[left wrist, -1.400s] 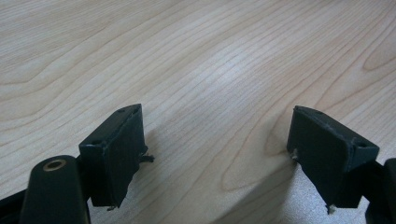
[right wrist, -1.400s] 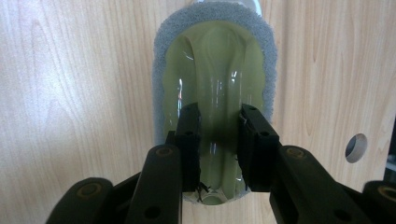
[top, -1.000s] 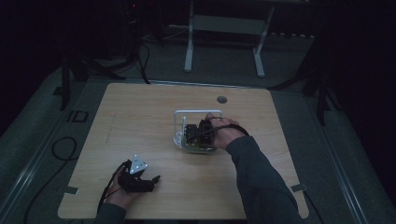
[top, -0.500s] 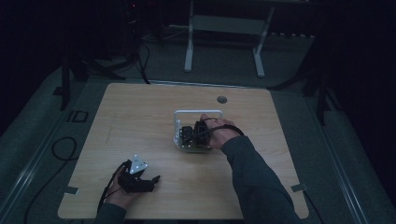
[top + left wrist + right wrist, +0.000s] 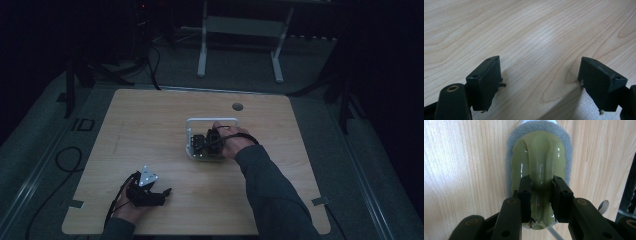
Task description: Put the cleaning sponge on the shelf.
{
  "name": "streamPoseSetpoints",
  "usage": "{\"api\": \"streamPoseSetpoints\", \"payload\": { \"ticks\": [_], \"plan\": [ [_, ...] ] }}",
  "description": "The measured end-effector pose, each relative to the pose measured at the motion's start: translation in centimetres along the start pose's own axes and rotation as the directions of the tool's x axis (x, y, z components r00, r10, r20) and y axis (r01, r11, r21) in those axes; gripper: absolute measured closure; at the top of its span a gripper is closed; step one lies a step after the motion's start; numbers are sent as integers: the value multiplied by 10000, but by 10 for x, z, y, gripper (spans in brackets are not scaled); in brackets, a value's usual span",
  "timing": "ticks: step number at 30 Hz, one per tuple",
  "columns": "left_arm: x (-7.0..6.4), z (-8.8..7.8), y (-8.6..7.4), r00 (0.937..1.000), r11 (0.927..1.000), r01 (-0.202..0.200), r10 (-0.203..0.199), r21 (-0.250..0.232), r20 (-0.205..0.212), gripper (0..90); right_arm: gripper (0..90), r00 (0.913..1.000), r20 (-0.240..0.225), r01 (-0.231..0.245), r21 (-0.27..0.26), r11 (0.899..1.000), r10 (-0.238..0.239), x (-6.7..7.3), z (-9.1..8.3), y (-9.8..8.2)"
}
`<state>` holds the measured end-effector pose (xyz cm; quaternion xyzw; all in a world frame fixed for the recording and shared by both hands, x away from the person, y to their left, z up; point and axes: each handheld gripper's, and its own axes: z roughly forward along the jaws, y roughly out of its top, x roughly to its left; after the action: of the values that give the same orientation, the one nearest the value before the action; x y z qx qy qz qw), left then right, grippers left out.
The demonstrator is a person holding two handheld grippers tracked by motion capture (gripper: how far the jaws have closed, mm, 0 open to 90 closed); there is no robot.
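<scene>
- Dim room around a pale wooden table [image 5: 150, 130]; dark floor, cables and a metal stand lie beyond its far edge.
- Right gripper [image 5: 541, 195] has its two black jaws pressed against the raised central ridge of a green-topped scrubbing pad [image 5: 539, 152], pinching it from both sides. The pad's grey foam edge rings the green top ahead of the jaws, and the pad lies flat on the wood.
- From above, the right gripper [image 5: 207, 142] sits over a white frame-like holder [image 5: 192, 121] near the table's middle; in this dim view I cannot tell how the pad relates to that holder.
- Left gripper [image 5: 540, 82] has its jaws spread wide with only bare wood grain between them; it rests low near the table's near left corner [image 5: 145, 192], well apart from the pad.
- Judged progress: the grasp on the pad's handle ridge looks made, so the reach and close are done. Nothing shows the pad lifted off the wood.
- What seems left: raising or sliding the pad and carrying out whatever wiping or placing follows; the left gripper has no part in it so far.
</scene>
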<state>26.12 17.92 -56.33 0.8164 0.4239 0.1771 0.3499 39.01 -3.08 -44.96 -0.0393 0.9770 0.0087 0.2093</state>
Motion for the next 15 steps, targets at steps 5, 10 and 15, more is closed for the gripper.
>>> {"api": "streamPoseSetpoints", "payload": {
  "ticks": [5, 10, 15],
  "plan": [
    [0, 0, 0, 10000, 10000, -5, 5, 1, 5, 191, 716, 10000, 58, -17, 9, 10000, 17, 0, 3, 2],
    [0, 0, 0, 10000, 10000, -2, 2, -6, 6, 191, 716, 9997, 224, 102, 184, 9998, -106, -1, 9, 3],
    [0, 0, 0, 10000, 10000, -6, 6, -9, 13, 191, 716, 9992, 356, 184, 266, 9995, -193, 0, 11, 3]
  ]
}}
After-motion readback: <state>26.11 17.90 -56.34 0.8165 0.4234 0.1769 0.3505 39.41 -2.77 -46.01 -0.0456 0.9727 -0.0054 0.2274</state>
